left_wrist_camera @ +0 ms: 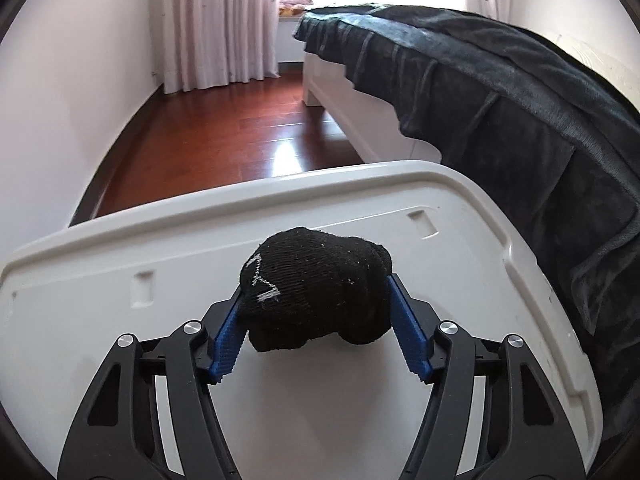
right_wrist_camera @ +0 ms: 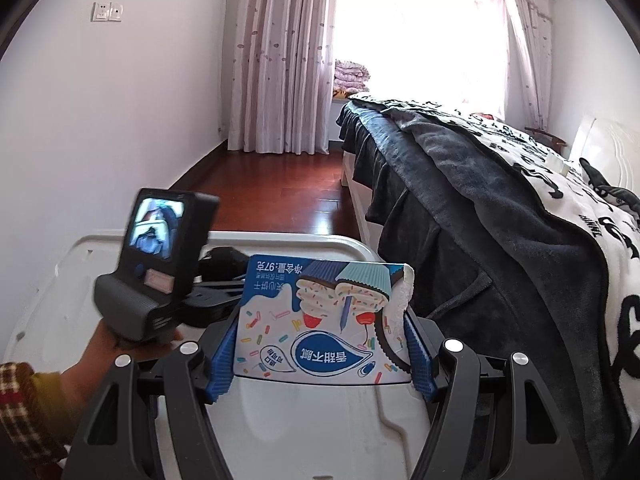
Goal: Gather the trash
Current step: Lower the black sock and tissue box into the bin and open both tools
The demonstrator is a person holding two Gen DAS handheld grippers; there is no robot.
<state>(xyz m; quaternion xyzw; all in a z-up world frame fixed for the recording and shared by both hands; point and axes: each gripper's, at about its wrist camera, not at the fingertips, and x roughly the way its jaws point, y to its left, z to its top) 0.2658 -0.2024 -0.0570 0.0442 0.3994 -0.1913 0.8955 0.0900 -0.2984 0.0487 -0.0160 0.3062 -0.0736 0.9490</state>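
Observation:
My left gripper (left_wrist_camera: 316, 300) is shut on a balled black sock (left_wrist_camera: 316, 292) with its blue pads on both sides, just above a white plastic lid (left_wrist_camera: 460, 272). My right gripper (right_wrist_camera: 320, 340) is shut on a torn blue-and-white cookie box (right_wrist_camera: 320, 316), held upside down over the same white lid (right_wrist_camera: 320, 420). In the right wrist view the left gripper's body and camera unit (right_wrist_camera: 156, 264) show at the left, with the black sock (right_wrist_camera: 220, 260) partly hidden behind the box.
A bed with a dark grey blanket (left_wrist_camera: 500, 92) hangs close on the right, also in the right wrist view (right_wrist_camera: 460, 208). Red wooden floor (left_wrist_camera: 248, 128) lies beyond the lid. A white wall (left_wrist_camera: 80, 80) is on the left, curtains (right_wrist_camera: 280, 60) at the far end.

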